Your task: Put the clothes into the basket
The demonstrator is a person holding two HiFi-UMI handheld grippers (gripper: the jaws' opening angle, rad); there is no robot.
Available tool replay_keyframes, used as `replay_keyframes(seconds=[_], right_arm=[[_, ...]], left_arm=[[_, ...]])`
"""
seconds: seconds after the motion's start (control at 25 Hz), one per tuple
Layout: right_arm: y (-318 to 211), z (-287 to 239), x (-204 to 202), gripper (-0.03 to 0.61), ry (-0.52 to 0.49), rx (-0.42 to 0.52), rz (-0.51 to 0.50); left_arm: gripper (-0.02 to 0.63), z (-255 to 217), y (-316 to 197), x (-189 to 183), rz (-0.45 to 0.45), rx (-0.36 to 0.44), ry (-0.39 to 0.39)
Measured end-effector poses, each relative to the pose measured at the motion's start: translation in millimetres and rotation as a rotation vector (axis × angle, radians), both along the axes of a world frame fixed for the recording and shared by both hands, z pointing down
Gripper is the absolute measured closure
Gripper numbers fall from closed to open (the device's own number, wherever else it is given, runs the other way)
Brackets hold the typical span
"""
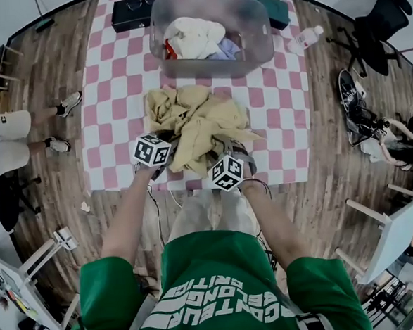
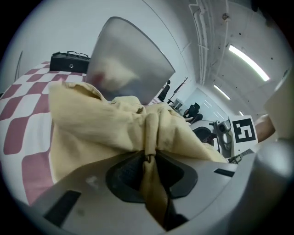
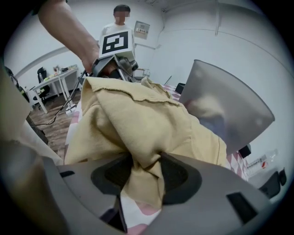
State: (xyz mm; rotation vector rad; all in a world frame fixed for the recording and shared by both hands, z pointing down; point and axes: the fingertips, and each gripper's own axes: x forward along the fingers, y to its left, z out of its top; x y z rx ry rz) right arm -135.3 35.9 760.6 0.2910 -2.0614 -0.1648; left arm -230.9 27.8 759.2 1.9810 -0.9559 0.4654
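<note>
Left gripper view | left tool [image 2: 148, 158] clamped on yellow garment [image 2: 115, 124] | right tool [image 3: 146, 160] likewise

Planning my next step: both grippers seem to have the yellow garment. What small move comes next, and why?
Probably lift the yellow garment straight up: left gripper and right gripper each pinch a fold of it, and it lies heaped just short of the basket.

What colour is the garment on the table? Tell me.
Plain pale yellow. The garment shows best in the head view.
</note>
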Motion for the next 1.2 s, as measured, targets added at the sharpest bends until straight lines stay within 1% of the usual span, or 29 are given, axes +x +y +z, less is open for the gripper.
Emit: replay_keyframes(seconds=[0.04, 0.12, 0.16, 0.2, 0.36, 0.52, 0.84, 1.2], right_arm=[[0.3, -2.6, -0.9, 0.394, -0.017, -0.002, 0.013], [1.3, -8.2, -0.9, 0.473, -0.053, -0.01, 0.04], [1.7, -10.8, -0.2, 0.495, -0.069, -0.018, 0.053], [2.1, -13.2, 0.5, 0.504, -0.085, -0.028, 0.065], [0.2, -27.4, 0.7, 0.519, -0.145, -0.055, 0.089], [-3.3, -45.1, 1.2, 0.523, -0.198, -0.054, 0.107], [-11.8, -87.4, 3.3, 0.528, -0.324, -0.057, 0.182], [-14.4, -159.2, -0.1, 0.529, -0.472, -0.012, 0.238]], left_arm=[[0.573, -2.8, 0.3, 6.0, 0.018, 0.004, 0.01], [0.583, -8.3, 0.5, 14.3, 0.043, 0.01, 0.022], [0.585, -10.7, 1.1, 16.4, 0.05, 0.011, 0.027], [0.586, -13.1, 2.2, 17.7, 0.055, 0.012, 0.032], [0.589, -24.3, 5.8, 21.0, 0.05, 0.026, 0.067], [0.591, -42.1, 7.5, 31.7, 0.057, 0.057, 0.099], [0.594, -95.2, -0.5, 50.2, 0.062, 0.167, 0.145], [0.594, -169.0, -1.6, 58.9, 0.087, 0.296, 0.158]])
